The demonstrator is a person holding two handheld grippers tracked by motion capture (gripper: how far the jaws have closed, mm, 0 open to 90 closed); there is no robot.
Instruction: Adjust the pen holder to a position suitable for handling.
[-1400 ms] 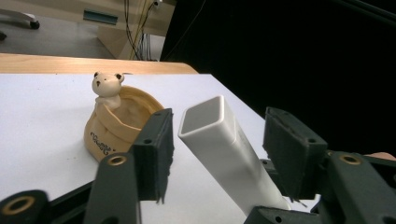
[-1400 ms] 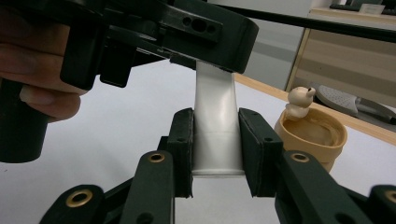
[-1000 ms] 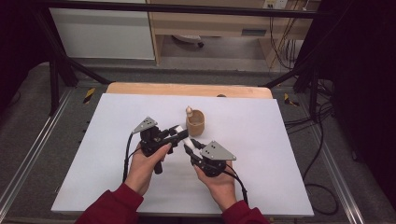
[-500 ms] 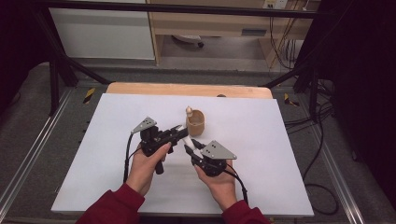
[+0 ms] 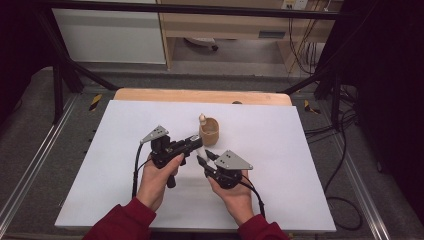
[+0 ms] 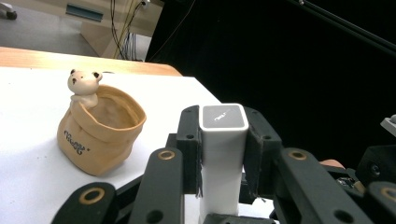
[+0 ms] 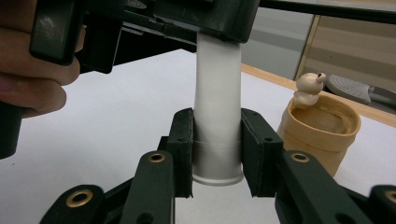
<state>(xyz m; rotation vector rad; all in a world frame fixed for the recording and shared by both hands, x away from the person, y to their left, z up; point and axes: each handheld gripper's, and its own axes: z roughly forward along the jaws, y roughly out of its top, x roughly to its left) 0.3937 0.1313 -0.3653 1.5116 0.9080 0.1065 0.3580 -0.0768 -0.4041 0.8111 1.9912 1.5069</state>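
Left gripper [image 5: 192, 143]: jaws clamped on upper part of a white tube [image 6: 223, 158], square grey-rimmed cap end showing between them in the left gripper view. Jaw pads flat against two opposite faces, no gap seen.

Tube spans from left jaws to right jaws, held off the white bench [image 5: 300, 165], just near side of the pot.

Right gripper [image 5: 206, 158]: jaws closed on lower end of same tube [image 7: 217, 116], pads straddling a faint seam line near the round base. Left gripper's black body directly above in that view, hand [image 7: 32, 77] wrapped round its handle.

Tan bag-shaped pot [image 5: 210, 131] with small bear figure [image 6: 84, 86] on rim stands just beyond both sets of jaws, to right of right jaws in the right gripper view; mouth open, apparently empty.

Judgement: looks like cap or base about to be pulled or twisted off. Risks:
- uneven pull with both grips tight — tube could jerk free, elbow the pot over;
- smooth plastic, narrow pad contact near base — slip likely if twisted hard;
- pot close by, light-looking — a sudden release swing would knock it.
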